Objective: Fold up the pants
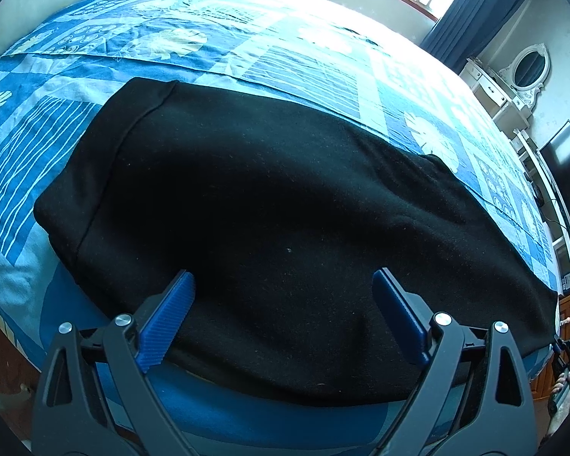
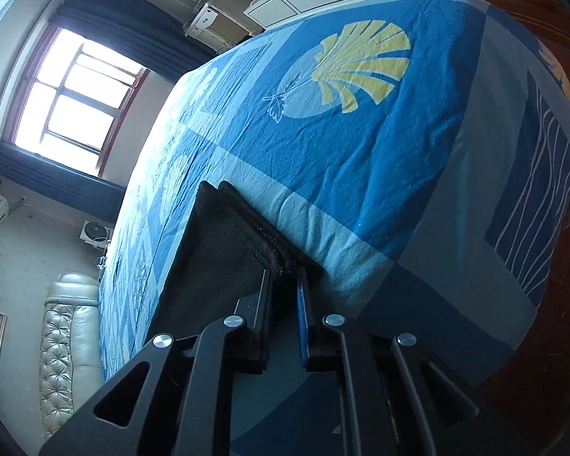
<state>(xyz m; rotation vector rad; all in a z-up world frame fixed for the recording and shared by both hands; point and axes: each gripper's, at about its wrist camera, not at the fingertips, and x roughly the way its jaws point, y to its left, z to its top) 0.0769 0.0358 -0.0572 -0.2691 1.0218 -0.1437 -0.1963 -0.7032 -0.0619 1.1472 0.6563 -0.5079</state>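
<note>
Pants, black, laid flat on blue bedspread; left gripper held wide apart above them; right gripper clamped on stitched hem.

L grip jaws wide, I'm over black pants | pants flat by near edge of bed | R grip at far right.

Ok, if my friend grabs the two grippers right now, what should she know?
Left gripper: open, hovering over the pants, holding nothing.
Right gripper: shut on the pants' stitched edge.
Pants: black, lying on the blue bed cover near its front edge, looking already folded at least once.
Left to do: probably carry the pinched edge across for the next fold, then smooth.
</note>
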